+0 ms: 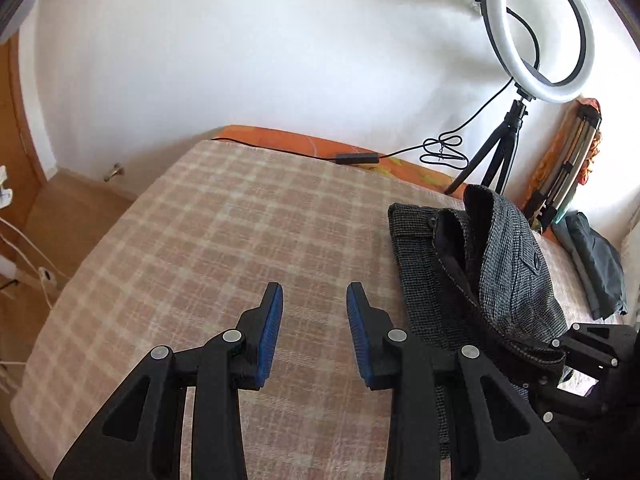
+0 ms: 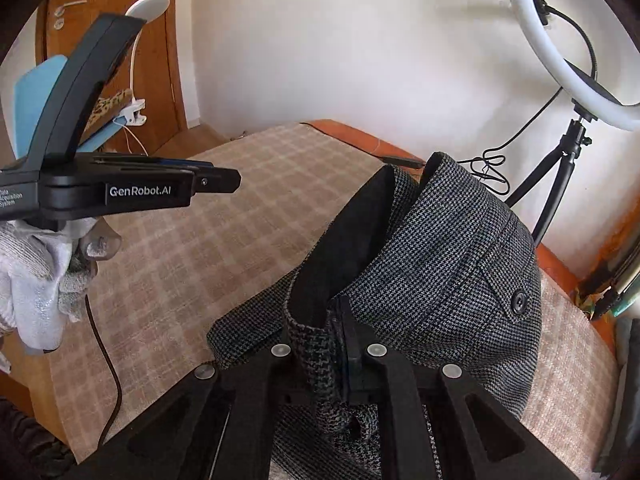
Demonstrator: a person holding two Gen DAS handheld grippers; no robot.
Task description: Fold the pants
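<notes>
Jaws of the left gripper (image 1: pixel 315 300) stand well apart with nothing between the blue pads (image 1: pixel 270 332); they hover above the bare checked blanket (image 1: pixel 224 220) covering the bed. Jaws of the right gripper (image 2: pixel 338 344) are closed tight on a fold of the grey houndstooth pants (image 2: pixel 440 248), pinching cloth beside the zip. The waistband end is lifted and gapes, showing the black lining (image 2: pixel 344 248) and a buttoned pocket flap (image 2: pixel 519 302). In the left wrist view the pants (image 1: pixel 492 264) lie at the right side of the bed, part flat on the blanket, part raised toward the right gripper (image 1: pixel 588 356) at the frame edge. The left gripper (image 2: pixel 224 179) appears side-on in the right wrist view, held by a hand (image 2: pixel 48 264) in a white glove; its opening cannot be judged from that angle. A ring light (image 1: pixel 538 32) on a tripod (image 1: pixel 500 148) stands behind the pants near the wall. A dark garment (image 1: pixel 596 264), possibly folded, lies farther right.
</notes>
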